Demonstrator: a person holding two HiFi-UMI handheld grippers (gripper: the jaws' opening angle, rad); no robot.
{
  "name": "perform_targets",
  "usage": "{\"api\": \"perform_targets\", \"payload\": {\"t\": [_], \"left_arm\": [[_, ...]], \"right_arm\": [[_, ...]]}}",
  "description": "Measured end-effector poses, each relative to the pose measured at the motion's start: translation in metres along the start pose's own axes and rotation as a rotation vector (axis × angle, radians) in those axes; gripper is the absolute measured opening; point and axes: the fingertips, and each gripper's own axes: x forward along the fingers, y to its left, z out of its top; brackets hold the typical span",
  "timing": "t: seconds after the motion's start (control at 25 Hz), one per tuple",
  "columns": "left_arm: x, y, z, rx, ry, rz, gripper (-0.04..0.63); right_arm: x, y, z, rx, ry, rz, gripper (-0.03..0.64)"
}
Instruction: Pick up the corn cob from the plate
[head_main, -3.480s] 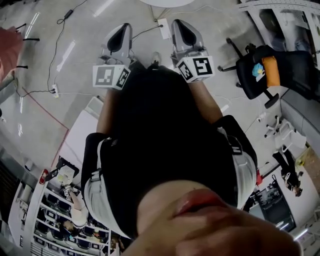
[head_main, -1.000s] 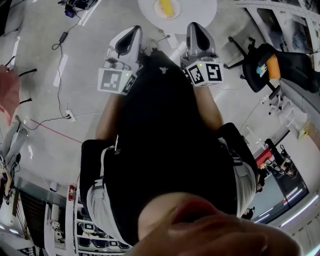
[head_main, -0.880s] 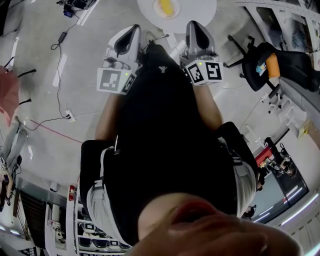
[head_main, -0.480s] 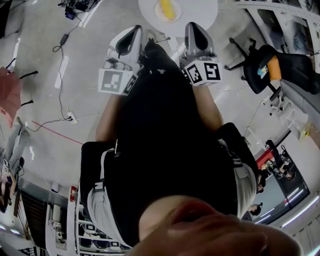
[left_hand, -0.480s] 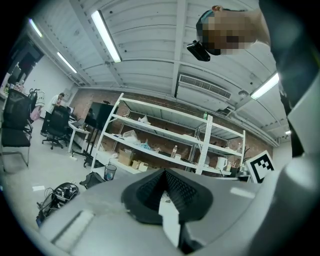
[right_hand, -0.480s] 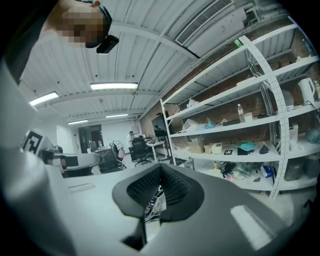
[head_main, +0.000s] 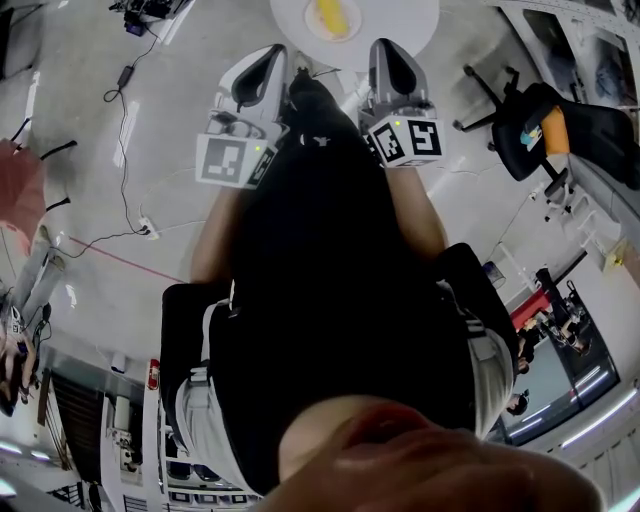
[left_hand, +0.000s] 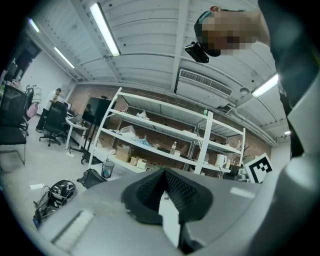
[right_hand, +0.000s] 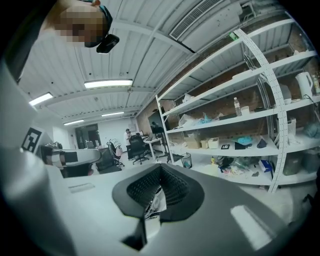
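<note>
The corn cob (head_main: 332, 16) is showing as a small, bright yellow oblong, smooth-looking from here; its kernels are too small to make out. It is lying on a pale round plate (head_main: 312, 24), which is sitting on a round white table (head_main: 400, 18) at 12 o'clock in the head view, at the very top edge. Its long axis is running roughly along the 12-to-6 line, leaning slightly toward 11 and 5. Which end is the tip cannot be told at this size.

The person's black top (head_main: 330, 270) is filling the middle of the head view. The left gripper (head_main: 270, 58) is pointing toward 12 o'clock, just at 7 o'clock of the plate and apart from it. The right gripper (head_main: 384, 52) is pointing the same way, at about 5 o'clock of the plate and also clear of it. Neither is touching the cob.

In the left gripper view, the left gripper's (left_hand: 165, 192) dark ribbed pads (left_hand: 150, 192) are pressing together with nothing between them. In the right gripper view, the right gripper's (right_hand: 159, 187) pads (right_hand: 175, 189) are likewise meeting, clenched on nothing. Both of these views are looking up at ceiling lights and white shelving (right_hand: 250, 115).

A black office chair (head_main: 545, 120) is standing at 2 o'clock, and cables (head_main: 122, 150) are trailing over the grey floor at 10 o'clock.
</note>
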Motion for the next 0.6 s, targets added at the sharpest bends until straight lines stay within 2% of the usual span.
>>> {"api": "perform_targets", "payload": {"t": [0.6], "left_arm": [[0.058, 0.019, -0.042, -0.042, 0.076, -0.015, 0.002]], "right_arm": [[0.043, -0.04, -0.054, 0.02, 0.11, -0.01, 0.008]]}}
